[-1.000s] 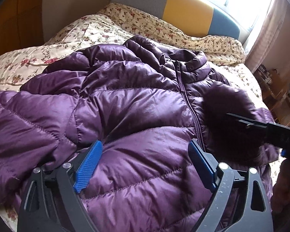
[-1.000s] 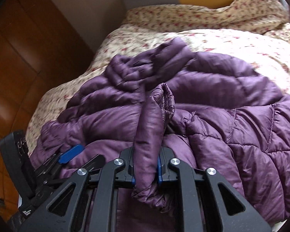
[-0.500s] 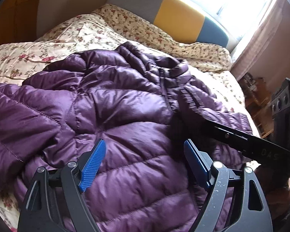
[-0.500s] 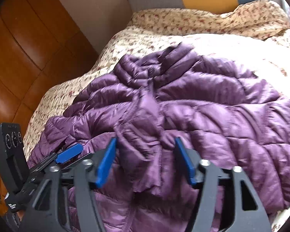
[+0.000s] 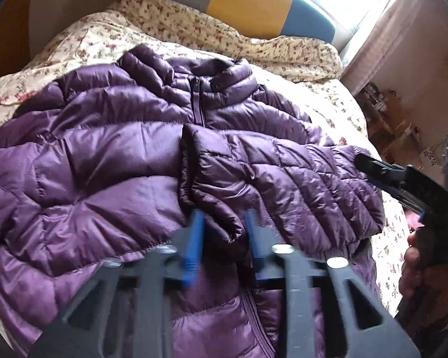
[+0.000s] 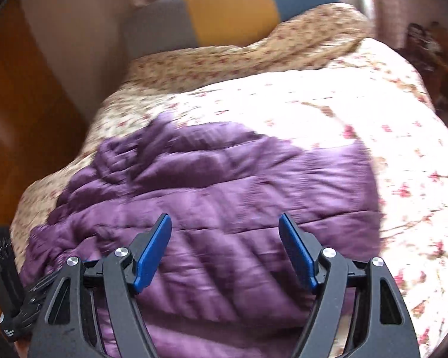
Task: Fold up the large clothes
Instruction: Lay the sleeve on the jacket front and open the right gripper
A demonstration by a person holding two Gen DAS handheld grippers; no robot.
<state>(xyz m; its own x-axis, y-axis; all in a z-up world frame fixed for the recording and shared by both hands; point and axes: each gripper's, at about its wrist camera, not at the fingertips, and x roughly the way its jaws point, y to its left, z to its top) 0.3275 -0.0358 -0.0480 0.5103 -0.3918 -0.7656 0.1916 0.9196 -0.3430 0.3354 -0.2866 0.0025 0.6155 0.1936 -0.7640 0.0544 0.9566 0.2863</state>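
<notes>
Nothing I can read from here. There is some tiny pale print on the black device (image 6: 10,326) at the lower left edge of my right-hand view, but it is far too small and blurred to make out. No label or brand shows on the purple jacket (image 5: 128,161).

black gripper (image 6: 225,250) frames, blue ribbed pads (image 6: 152,253), silver screws (image 6: 121,251), perhaps scuffed.
</notes>
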